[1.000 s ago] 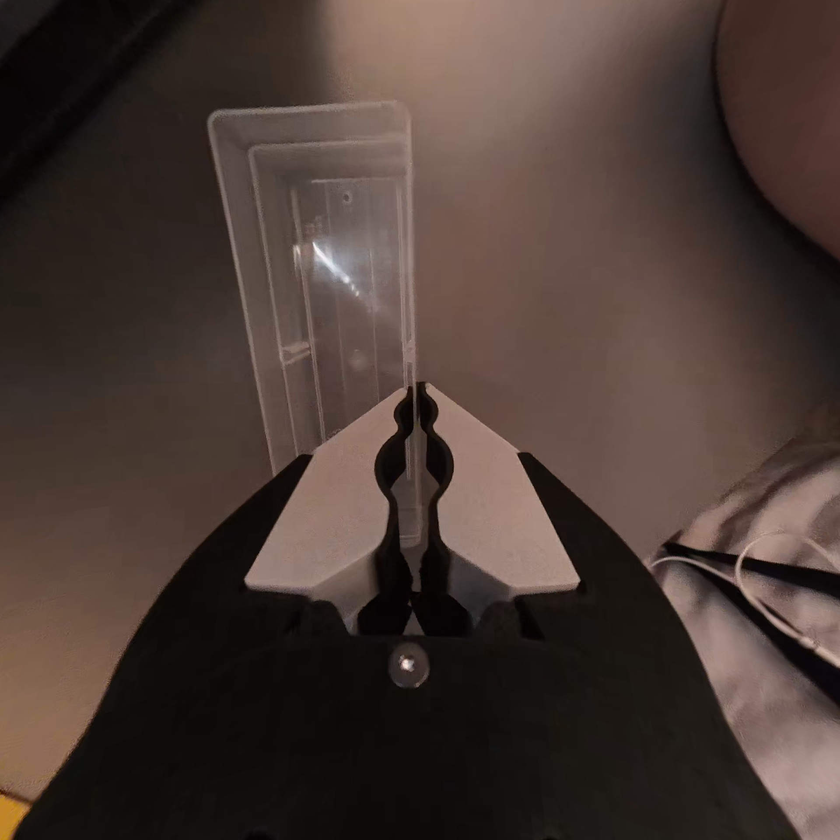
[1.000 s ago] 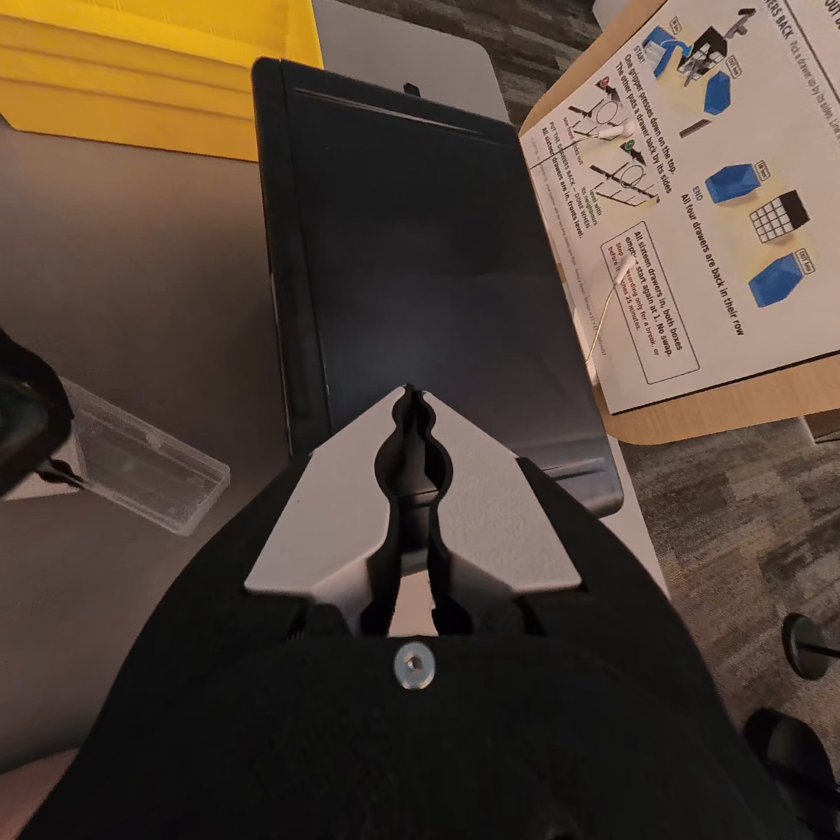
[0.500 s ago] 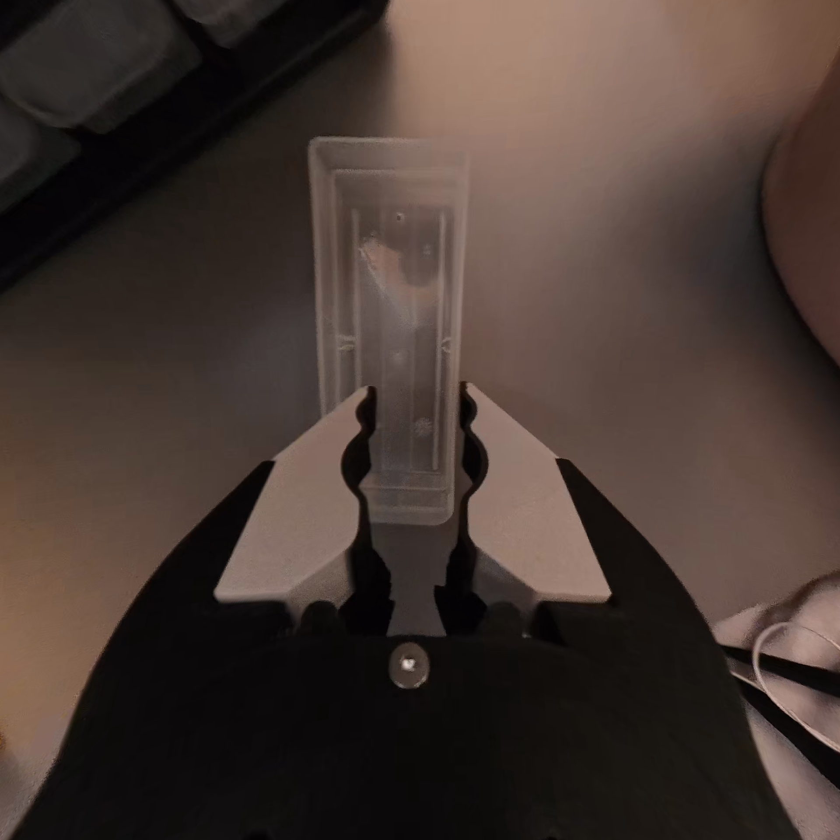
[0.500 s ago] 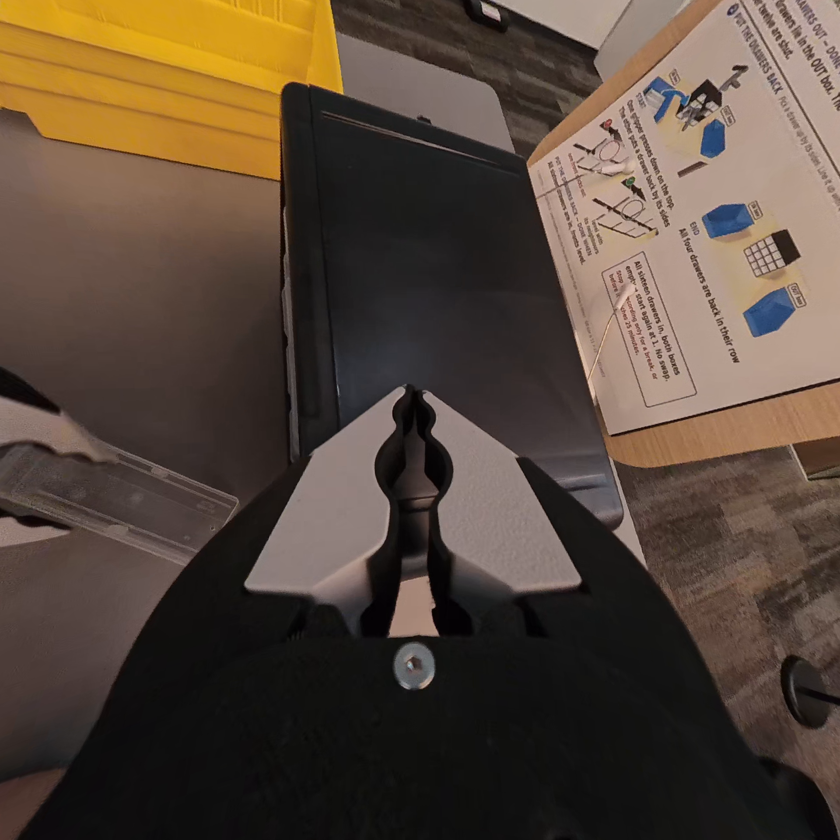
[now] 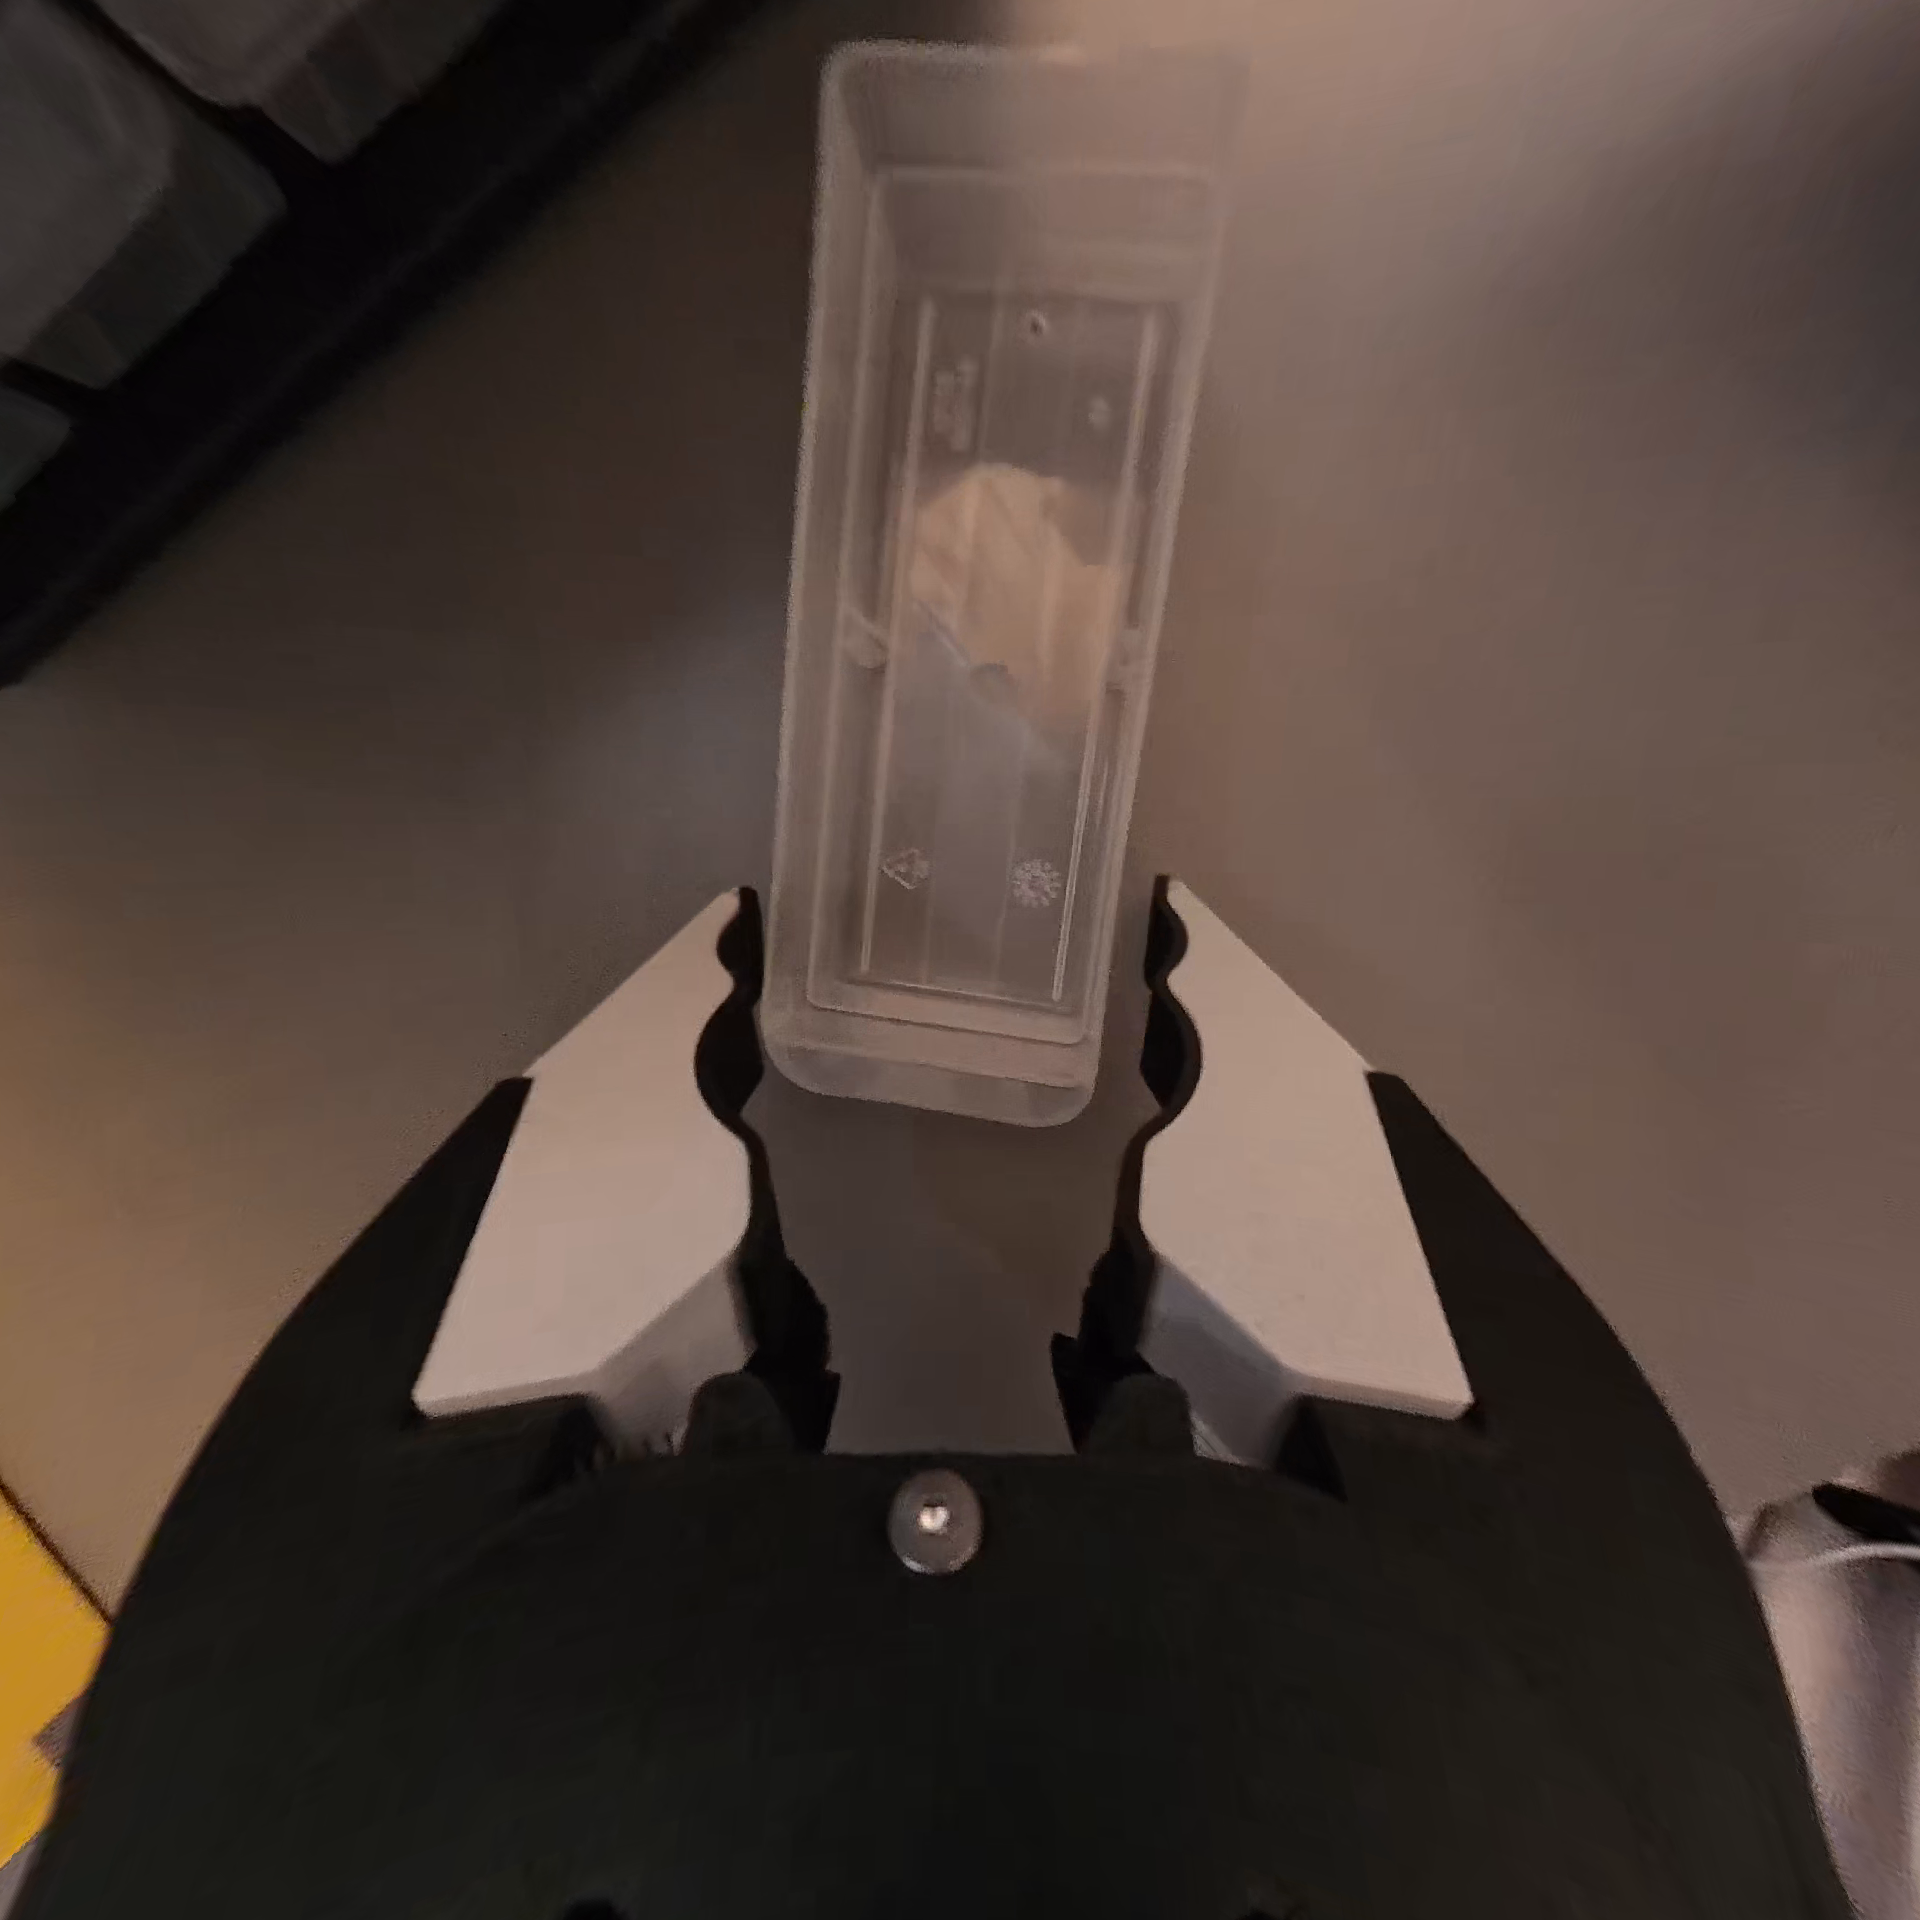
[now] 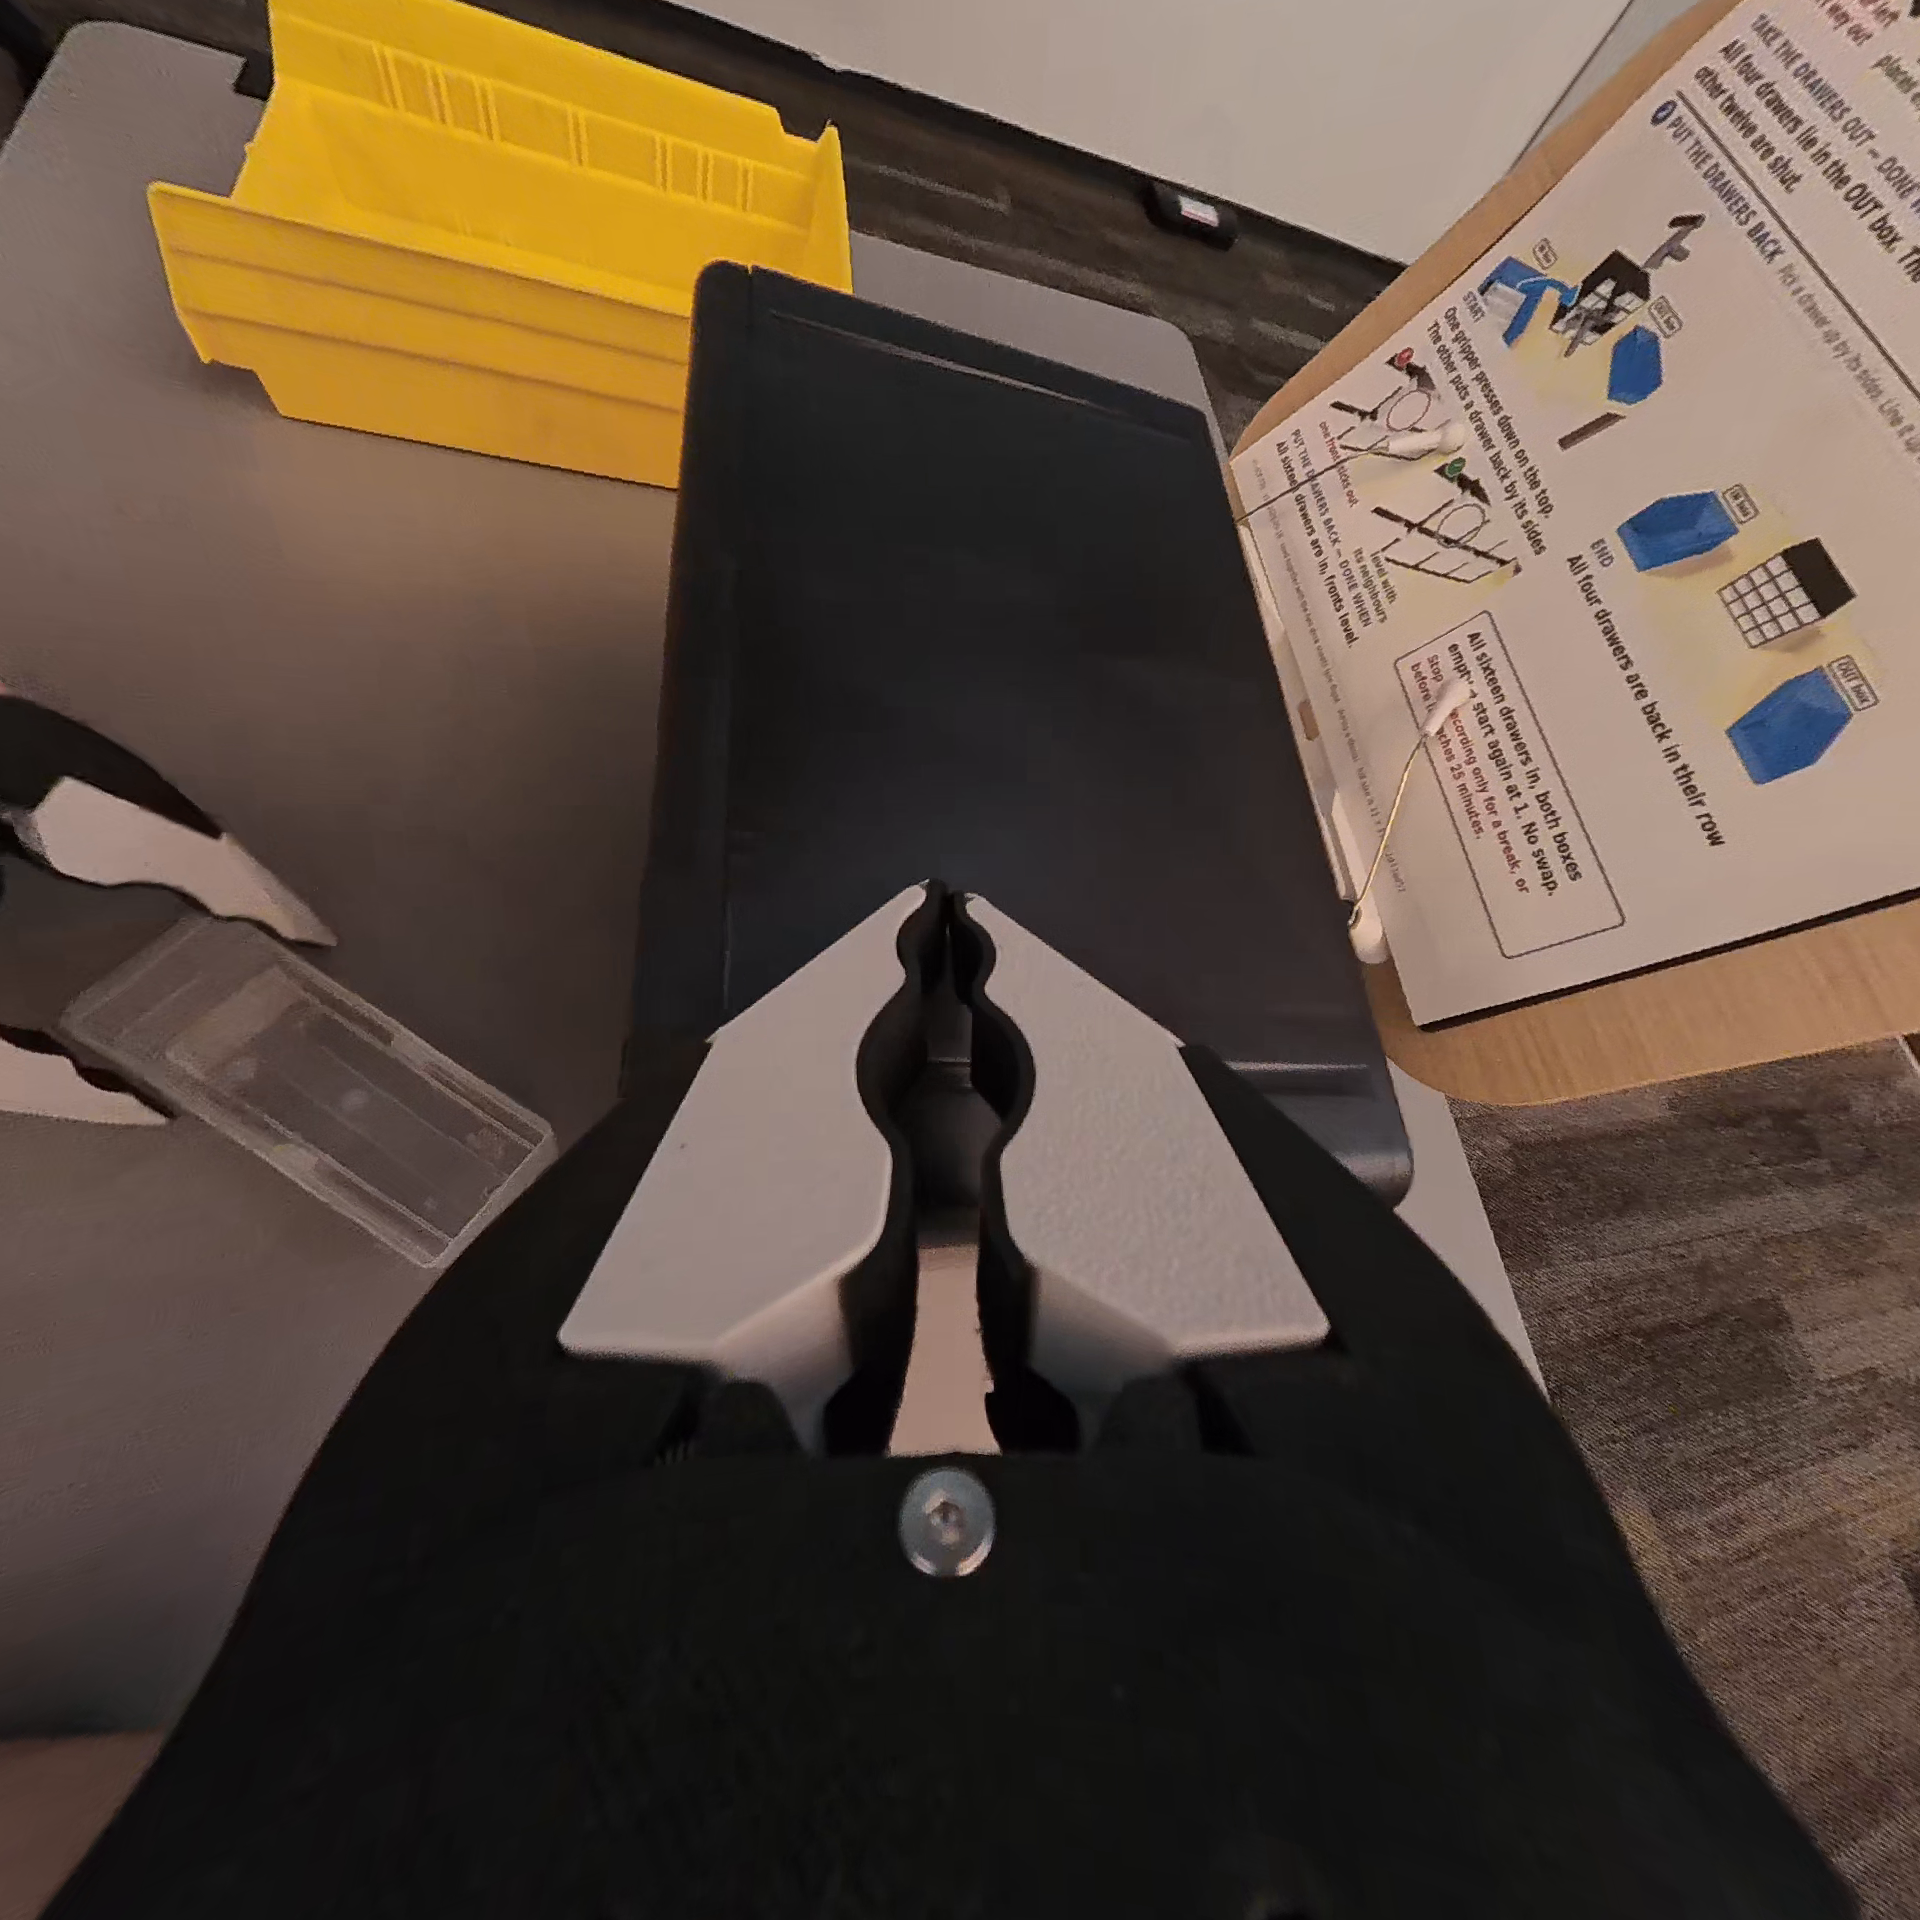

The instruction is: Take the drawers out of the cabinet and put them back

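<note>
A clear plastic drawer [image 5: 997,520] lies flat on the grey table, open side up. My left gripper [image 5: 953,899] is open, with one finger on each side of the drawer's near end. The black cabinet [image 5: 156,208] shows at the top left with drawer fronts in it. In the right wrist view my right gripper [image 6: 940,894] is shut and empty over the cabinet's flat black top [image 6: 987,623]. I cannot tell whether it touches. The drawer [image 6: 343,1101] and the left gripper [image 6: 249,1029] show at the left of that view.
A yellow bin [image 6: 499,270] stands behind the cabinet on the left. A wooden board with an instruction sheet [image 6: 1558,644] sits to the cabinet's right. Carpet floor [image 6: 1714,1299] lies beyond the table's right edge. A yellow corner [image 5: 42,1621] shows low in the left view. The gap from one gripper's tips to the other's is roughly 30 centimeters.
My left gripper was shut on the drawer's side wall and has opened. The drawer now lies flat between its fingers. The right gripper stayed shut and drew back a little over the cabinet.
</note>
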Demonstrator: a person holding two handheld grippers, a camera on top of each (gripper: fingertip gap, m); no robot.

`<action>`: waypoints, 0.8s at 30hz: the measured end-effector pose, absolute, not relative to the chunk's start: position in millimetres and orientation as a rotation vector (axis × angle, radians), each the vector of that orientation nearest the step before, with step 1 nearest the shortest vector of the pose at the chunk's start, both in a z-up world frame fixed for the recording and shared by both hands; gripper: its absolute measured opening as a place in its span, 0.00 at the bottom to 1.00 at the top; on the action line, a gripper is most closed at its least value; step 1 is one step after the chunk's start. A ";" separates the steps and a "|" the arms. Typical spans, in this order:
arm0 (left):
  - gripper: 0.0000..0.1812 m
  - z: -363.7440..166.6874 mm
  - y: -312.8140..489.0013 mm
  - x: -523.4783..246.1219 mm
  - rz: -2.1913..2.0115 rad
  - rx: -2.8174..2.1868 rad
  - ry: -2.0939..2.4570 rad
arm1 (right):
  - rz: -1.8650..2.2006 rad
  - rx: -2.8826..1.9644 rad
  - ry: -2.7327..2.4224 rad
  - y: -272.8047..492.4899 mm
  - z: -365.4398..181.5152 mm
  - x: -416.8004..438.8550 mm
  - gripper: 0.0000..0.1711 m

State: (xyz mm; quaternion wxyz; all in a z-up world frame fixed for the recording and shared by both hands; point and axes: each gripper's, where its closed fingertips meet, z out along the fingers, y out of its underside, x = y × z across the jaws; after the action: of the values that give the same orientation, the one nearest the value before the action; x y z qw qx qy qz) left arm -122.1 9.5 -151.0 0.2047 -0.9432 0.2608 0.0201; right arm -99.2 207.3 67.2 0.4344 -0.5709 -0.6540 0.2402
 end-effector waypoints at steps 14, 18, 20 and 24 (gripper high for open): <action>0.35 -113.9 22.8 -122.0 0.139 -2.627 0.666 | 0.698 -1.479 -1.625 209.2 62.0 -97.6 0.00; 0.35 -101.8 32.3 -109.0 -0.048 -2.663 0.504 | 0.703 -1.478 -1.622 209.1 62.0 -97.3 0.00; 0.35 -95.6 36.9 -98.2 -0.171 -2.668 0.426 | 0.698 -1.478 -1.621 209.1 62.0 -97.2 0.00; 0.35 -85.2 50.4 -99.2 -0.155 -2.641 0.348 | 0.716 -1.480 -1.614 208.9 62.1 -96.8 0.00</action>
State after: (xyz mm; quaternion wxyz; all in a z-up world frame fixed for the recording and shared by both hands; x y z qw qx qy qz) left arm -99.2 50.4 -85.2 0.2343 -0.9622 0.1269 -0.0565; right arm -96.8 208.9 62.1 0.4068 -0.5868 -0.6401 0.2838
